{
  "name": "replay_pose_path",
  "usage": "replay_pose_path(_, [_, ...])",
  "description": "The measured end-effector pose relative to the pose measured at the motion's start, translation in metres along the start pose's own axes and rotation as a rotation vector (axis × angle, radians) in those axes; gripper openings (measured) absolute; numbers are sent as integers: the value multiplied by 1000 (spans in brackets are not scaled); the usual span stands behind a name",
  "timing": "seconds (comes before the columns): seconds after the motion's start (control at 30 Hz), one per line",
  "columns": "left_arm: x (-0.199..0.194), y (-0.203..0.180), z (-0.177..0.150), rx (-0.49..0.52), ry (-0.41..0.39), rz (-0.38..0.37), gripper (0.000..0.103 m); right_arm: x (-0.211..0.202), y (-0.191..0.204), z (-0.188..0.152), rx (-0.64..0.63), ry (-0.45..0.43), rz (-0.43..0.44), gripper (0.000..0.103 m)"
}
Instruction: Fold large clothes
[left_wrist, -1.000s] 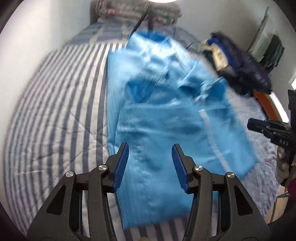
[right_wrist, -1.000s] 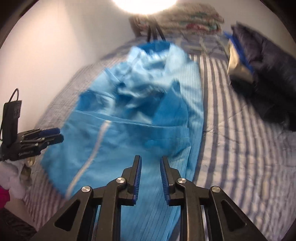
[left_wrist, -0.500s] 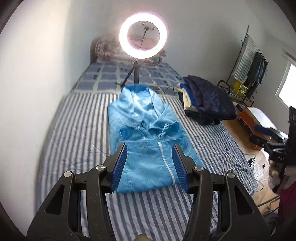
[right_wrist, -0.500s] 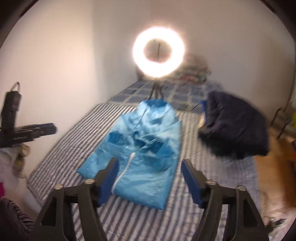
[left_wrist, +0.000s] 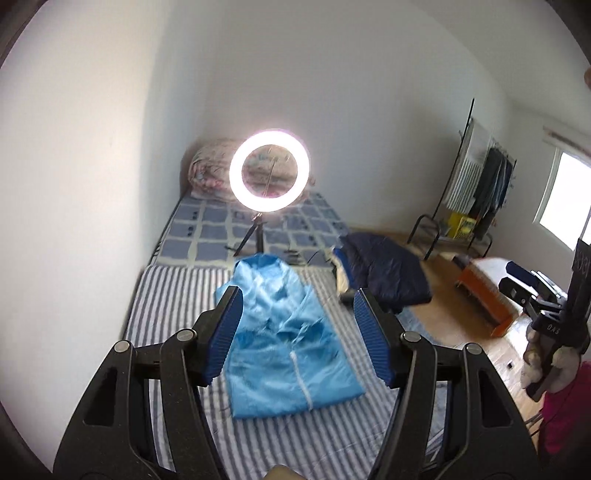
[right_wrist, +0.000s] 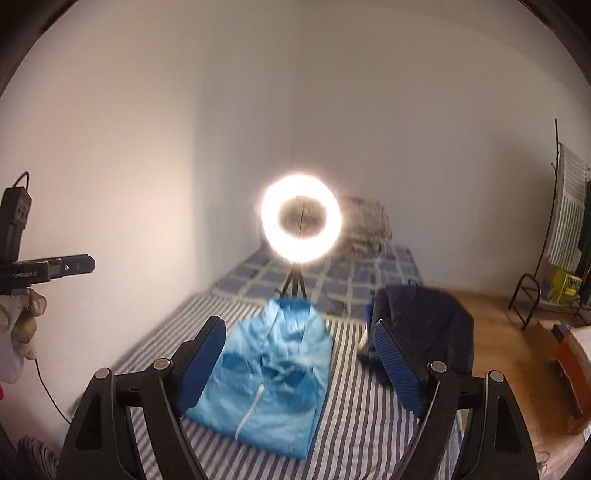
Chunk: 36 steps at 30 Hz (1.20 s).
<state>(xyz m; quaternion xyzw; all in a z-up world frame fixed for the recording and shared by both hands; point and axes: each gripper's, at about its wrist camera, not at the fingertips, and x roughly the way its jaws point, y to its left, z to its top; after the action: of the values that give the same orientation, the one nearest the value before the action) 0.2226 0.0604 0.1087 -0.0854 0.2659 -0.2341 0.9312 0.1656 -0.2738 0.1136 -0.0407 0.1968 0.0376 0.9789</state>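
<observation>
A light blue zip jacket (left_wrist: 286, 343) lies folded on the striped bed (left_wrist: 173, 295), hood towards the far end; it also shows in the right wrist view (right_wrist: 273, 376). My left gripper (left_wrist: 297, 334) is open and empty, held high above the bed's near end. My right gripper (right_wrist: 299, 363) is open wide and empty, also raised well clear of the jacket. Each gripper shows at the edge of the other's view, the right one (left_wrist: 532, 291) and the left one (right_wrist: 55, 267).
A lit ring light on a tripod (left_wrist: 269, 170) stands on the bed behind the jacket. A dark navy jacket (left_wrist: 384, 273) lies at the bed's right side. A clothes rack (left_wrist: 476, 192) and an orange box (left_wrist: 487, 295) are on the wooden floor to the right.
Both grippers have pulled back and up, away from the blue jacket. The right gripper has gone from nearly shut to wide open. The jacket stays on the bed.
</observation>
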Motion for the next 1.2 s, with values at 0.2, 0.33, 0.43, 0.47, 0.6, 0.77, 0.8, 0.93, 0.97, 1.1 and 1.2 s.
replay_pose_path(0.2, [53,17,59,-12,49,-22,69,54,-28,48,7,33,81,84])
replay_pose_path(0.33, [134,44,76,-67,109,-56,73,133,-47,55,38,85,118,85])
replay_pose_path(0.43, [218,71,73,-89,170,-57,73,202,-63,37,94,147,147,84])
replay_pose_path(0.47, [237,77,70,-96,185,-57,73,227,-69,30,120,172,157,84])
replay_pose_path(0.6, [357,126,47,-160,285,-76,73,329,-87,-6,163,262,194,80])
replay_pose_path(0.77, [461,175,10,-264,366,-81,73,454,-108,-65,261,407,198,67])
replay_pose_path(0.8, [480,183,4,-284,382,-88,73,471,-111,-74,268,431,195,64])
replay_pose_path(0.93, [539,206,-12,-330,440,-109,73,535,-114,-92,229,489,180,62])
replay_pose_path(0.97, [553,212,-15,-345,461,-118,73,546,-115,-93,229,497,183,62])
replay_pose_path(1.1, [600,231,-27,-374,514,-119,73,593,-123,-106,240,532,185,54])
replay_pose_path(1.2, [626,242,-37,-411,528,-131,73,617,-125,-120,286,544,251,54])
